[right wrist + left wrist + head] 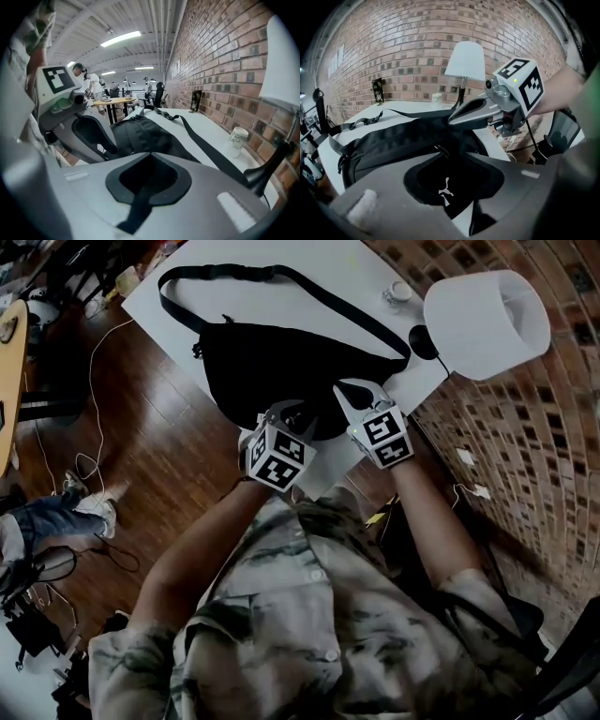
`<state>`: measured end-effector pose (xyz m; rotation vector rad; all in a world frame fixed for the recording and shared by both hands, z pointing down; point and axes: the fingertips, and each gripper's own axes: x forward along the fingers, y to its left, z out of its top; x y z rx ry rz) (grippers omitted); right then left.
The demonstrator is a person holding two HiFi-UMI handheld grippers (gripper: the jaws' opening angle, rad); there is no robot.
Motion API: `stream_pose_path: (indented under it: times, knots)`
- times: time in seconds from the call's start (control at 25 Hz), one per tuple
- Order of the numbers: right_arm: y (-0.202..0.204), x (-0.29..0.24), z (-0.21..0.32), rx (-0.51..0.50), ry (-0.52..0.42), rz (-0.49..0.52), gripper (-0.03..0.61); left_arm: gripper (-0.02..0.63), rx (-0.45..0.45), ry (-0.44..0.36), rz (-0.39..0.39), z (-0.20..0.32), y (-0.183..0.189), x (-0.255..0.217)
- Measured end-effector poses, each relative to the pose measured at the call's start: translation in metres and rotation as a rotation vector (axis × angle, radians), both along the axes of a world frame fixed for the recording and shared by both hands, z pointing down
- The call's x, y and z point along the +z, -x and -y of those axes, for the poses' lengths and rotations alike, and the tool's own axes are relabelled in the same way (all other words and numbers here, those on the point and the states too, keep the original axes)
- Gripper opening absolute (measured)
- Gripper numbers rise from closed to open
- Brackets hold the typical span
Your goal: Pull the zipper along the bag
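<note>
Only the left gripper view shows the small zipper pull [439, 150] and a white logo on the black bag [393, 136]. Only the right gripper view shows the desks [112, 99] in the room behind. The head view alone takes in the whole bag, lying on the white table [281, 296] with its strap [319, 287] looped toward the lamp [483, 320] and a cup [398, 293].

Both forearms reach forward and down from the person's chest, side by side. The left gripper [295, 418] comes in at the bag's near edge. Its jaws are closed together, tips pinched at the zipper pull. The right gripper [349, 392] sits just beside it at the bag's right end, jaws likewise closed, nipping the black fabric.
</note>
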<state>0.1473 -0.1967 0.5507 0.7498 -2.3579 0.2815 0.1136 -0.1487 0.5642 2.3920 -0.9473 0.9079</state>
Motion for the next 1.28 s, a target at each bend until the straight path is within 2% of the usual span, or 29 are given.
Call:
stream_pose_path:
  times: [0.32, 0.4, 0.44, 0.6, 0.84, 1.28]
  knots:
    - [0.007, 0.034, 0.01, -0.005, 0.047, -0.049, 0.007, 0.106, 0.013, -0.029, 0.145, 0.013, -0.001, 0.034]
    - [0.006, 0.04, 0.008, -0.006, 0.054, -0.06, 0.006, 0.068, 0.01, -0.03, 0.155, 0.013, 0.0, 0.036]
    - [0.005, 0.043, 0.007, -0.005, 0.057, -0.068, 0.006, 0.029, 0.013, -0.024, 0.152, 0.012, 0.0, 0.037]
    - [0.003, 0.055, 0.005, -0.002, 0.079, -0.11, 0.007, 0.026, 0.027, 0.013, 0.126, 0.01, 0.003, 0.037]
    - [0.006, 0.059, 0.007, -0.011, 0.101, -0.121, 0.007, 0.025, 0.022, 0.078, 0.067, 0.008, 0.015, 0.032]
    - [0.004, 0.061, 0.008, 0.013, 0.11, -0.151, 0.008, 0.023, 0.073, 0.101, -0.039, 0.021, 0.043, 0.017]
